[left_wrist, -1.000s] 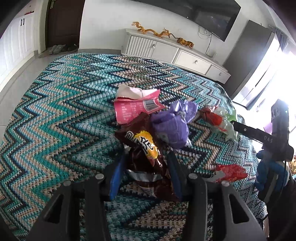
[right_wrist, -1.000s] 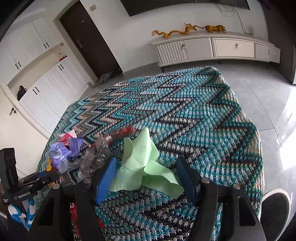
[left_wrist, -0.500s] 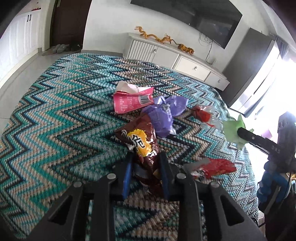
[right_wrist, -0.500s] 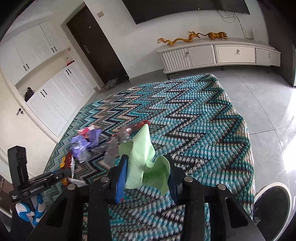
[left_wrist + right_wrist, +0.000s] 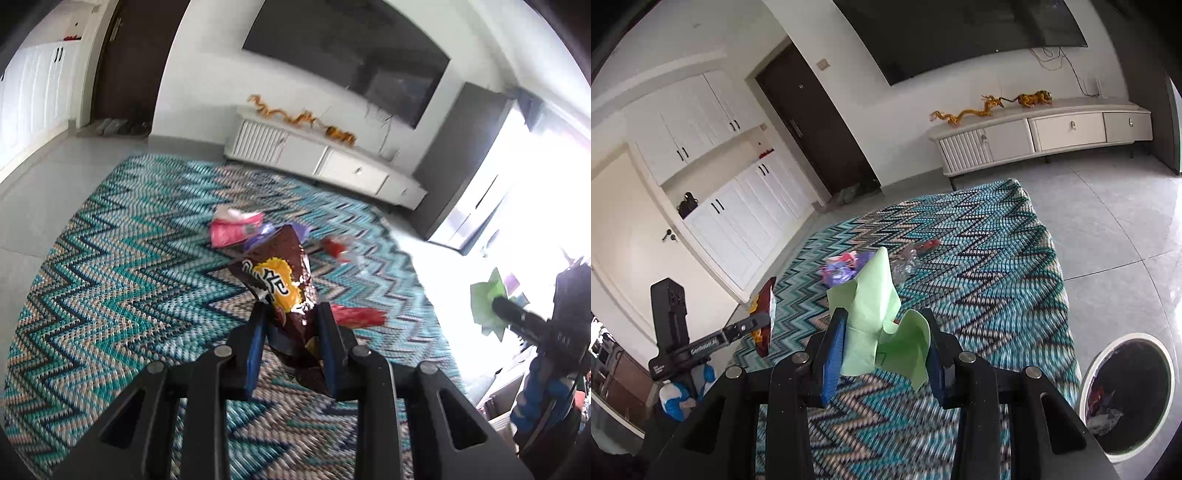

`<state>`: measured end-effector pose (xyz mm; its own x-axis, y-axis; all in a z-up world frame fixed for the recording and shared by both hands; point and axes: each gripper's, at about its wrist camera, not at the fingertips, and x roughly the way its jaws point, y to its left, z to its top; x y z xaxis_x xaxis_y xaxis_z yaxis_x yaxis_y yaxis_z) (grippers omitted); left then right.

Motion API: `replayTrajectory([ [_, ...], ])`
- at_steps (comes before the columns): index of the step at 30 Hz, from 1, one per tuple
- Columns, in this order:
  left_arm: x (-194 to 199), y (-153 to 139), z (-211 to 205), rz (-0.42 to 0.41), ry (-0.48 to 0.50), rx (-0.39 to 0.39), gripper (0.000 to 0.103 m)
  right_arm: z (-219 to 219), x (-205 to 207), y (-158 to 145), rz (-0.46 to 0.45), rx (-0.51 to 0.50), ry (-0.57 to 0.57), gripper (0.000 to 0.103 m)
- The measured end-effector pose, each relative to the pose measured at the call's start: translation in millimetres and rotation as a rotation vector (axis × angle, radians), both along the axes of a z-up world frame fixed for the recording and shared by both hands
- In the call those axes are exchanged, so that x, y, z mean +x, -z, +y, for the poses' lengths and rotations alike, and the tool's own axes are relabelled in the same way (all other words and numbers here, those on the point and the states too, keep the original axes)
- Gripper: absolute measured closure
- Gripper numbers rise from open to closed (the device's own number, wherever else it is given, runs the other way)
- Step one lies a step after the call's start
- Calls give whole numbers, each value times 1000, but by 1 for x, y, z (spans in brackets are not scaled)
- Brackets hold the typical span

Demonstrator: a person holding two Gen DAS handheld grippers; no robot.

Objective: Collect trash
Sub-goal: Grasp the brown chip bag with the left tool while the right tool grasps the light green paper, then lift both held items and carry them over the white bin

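Observation:
My left gripper (image 5: 291, 314) is shut on a brown snack bag (image 5: 279, 278) with a yellow label, held up off the zigzag cloth (image 5: 110, 280). My right gripper (image 5: 884, 321) is shut on a crumpled green paper (image 5: 875, 306), also lifted above the cloth (image 5: 997, 288). On the cloth lie a pink wrapper (image 5: 234, 230), a purple wrapper (image 5: 258, 238) partly hidden behind the bag, a red-and-clear wrapper (image 5: 338, 249) and a red wrapper (image 5: 356, 315). The right wrist view shows the purple wrapper (image 5: 838, 271) and the clear wrapper (image 5: 910, 256) far ahead, and the brown bag (image 5: 764, 317) at the left.
A white-rimmed trash bin (image 5: 1126, 398) with some trash inside stands on the grey floor at the lower right of the right wrist view. A white low cabinet (image 5: 1034, 136) with gold figures lines the far wall. White cupboards (image 5: 738, 221) and a dark door (image 5: 812, 122) are on the left.
Both grippers closed on their items and rose off the cloth, pulling back. The brown bag and the green paper now hang in the air; the other wrappers stayed put.

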<state>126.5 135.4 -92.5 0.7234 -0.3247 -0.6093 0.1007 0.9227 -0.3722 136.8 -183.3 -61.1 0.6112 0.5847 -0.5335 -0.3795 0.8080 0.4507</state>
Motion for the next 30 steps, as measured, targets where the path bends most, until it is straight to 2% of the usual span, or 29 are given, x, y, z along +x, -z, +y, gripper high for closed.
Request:
replayTrajectory([
  [10, -45, -45, -37, -125, 100, -43, 77, -66, -111, -34, -108, -4, 85, 66],
  [21, -67, -85, -128, -208, 322, -60, 77, -151, -202, -69, -240, -59, 305, 66],
  [26, -59, -95, -184, -205, 434, -47, 77, -184, -220, -70, -265, -77, 419, 66],
  [30, -49, -94, -231, -185, 516, -24, 77, -204, -211, -57, -220, -82, 491, 66],
])
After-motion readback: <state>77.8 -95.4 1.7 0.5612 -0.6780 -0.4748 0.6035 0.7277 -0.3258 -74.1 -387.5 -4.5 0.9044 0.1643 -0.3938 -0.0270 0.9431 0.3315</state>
